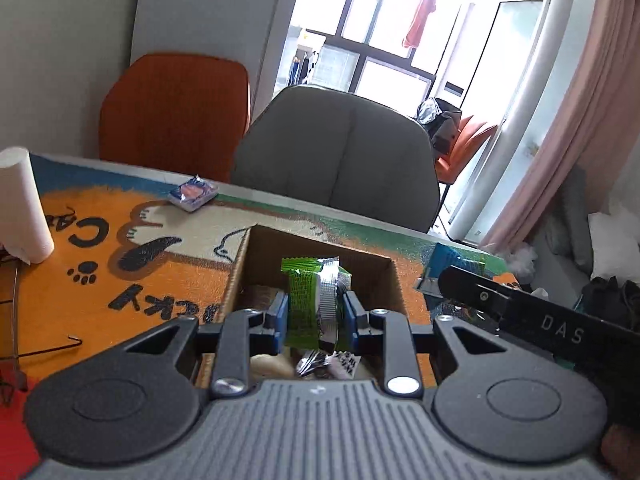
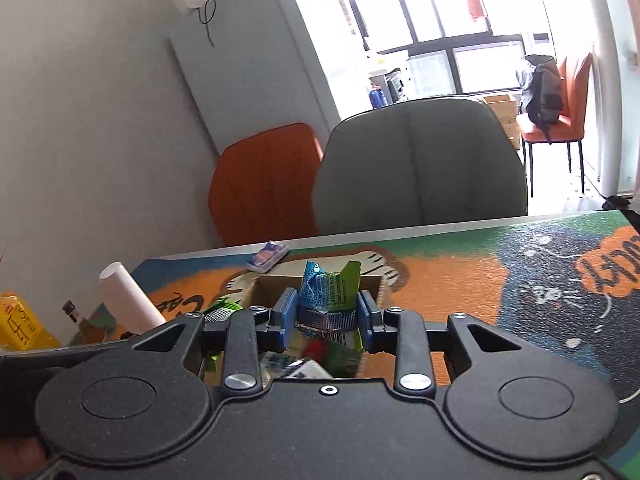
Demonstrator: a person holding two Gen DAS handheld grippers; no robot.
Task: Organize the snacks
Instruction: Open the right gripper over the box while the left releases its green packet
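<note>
My left gripper [image 1: 314, 314] is shut on a green snack packet [image 1: 308, 300] and holds it over an open cardboard box [image 1: 240, 256] with more wrapped snacks [image 1: 328, 362] inside. My right gripper [image 2: 329, 314] is shut on a blue and green snack packet [image 2: 330, 290] above the same box [image 2: 276, 282], where other packets [image 2: 304, 364] lie. The right gripper's black body shows at the right of the left wrist view [image 1: 520, 312]. A small blue and orange snack [image 1: 193, 193] lies on the mat near the table's far edge; it also shows in the right wrist view [image 2: 267, 256].
A colourful cat-print mat [image 1: 100, 248] covers the table. A white paper roll [image 1: 20, 208] stands at the left, also in the right wrist view [image 2: 128, 296], with a yellow box [image 2: 20, 324] and a bottle [image 2: 76, 316] beside it. Orange [image 1: 172, 108] and grey [image 1: 340, 152] chairs stand behind the table.
</note>
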